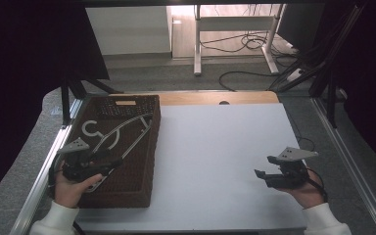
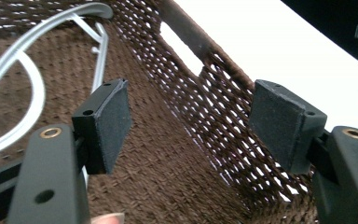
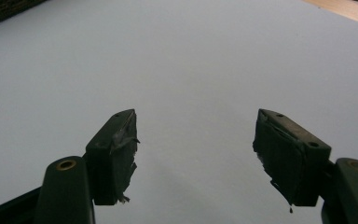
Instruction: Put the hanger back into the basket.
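A brown woven basket (image 1: 149,147) stands at the table's left side, and a grey-white clothes hanger (image 1: 122,129) lies in it. My left gripper (image 1: 108,162) hovers open inside the basket's near half, just short of the hanger. In the left gripper view the hanger (image 2: 32,56) lies at upper left, beyond the left pad (image 2: 114,123), with nothing between the jaws. The basket's woven wall (image 2: 223,107) runs ahead. My right gripper (image 1: 265,166) hangs open over the white table top at the right, holding nothing; its worn pads (image 3: 121,154) frame bare white surface.
The white table top (image 1: 215,152) stretches between the basket and my right hand. A wooden strip (image 1: 215,98) edges the far side. Metal rails (image 1: 44,171) run along both table sides. Beyond stand a desk frame and floor cables (image 1: 245,44).
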The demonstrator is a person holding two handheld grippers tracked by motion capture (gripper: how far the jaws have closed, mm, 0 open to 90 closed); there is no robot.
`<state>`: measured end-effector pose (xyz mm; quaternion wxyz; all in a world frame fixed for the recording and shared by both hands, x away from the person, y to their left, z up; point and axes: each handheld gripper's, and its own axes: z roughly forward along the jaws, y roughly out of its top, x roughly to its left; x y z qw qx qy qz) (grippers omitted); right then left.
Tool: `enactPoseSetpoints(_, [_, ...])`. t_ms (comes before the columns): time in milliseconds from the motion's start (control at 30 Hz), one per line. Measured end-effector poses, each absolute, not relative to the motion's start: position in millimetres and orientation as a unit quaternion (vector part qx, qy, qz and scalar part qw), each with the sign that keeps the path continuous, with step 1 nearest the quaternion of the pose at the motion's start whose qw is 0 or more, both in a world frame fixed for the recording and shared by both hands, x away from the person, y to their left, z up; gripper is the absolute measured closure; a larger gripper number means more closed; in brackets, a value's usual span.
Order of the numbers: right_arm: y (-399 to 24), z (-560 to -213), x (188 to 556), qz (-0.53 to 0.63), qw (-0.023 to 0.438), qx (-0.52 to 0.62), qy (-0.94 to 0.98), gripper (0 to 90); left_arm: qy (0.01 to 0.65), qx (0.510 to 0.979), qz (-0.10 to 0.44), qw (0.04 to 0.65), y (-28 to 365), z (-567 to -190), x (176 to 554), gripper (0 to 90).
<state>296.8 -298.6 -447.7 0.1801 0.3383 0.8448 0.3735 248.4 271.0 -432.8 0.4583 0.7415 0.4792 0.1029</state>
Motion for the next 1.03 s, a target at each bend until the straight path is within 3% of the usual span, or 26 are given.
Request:
enactPoseSetpoints(367, [-299, -448, 296, 0.382, 0.179, 0.345, 0.838, 30.0, 0.458, 0.757, 0.106, 0.453, 246, -434, 239, 29.4])
enactPoseSetpoints(1033, [-301, -446, 294, 0.394, 0.181, 0.350, 0.830, 27.8, 0.452, 0.761, 0.109, 0.453, 245, -434, 238, 29.4])
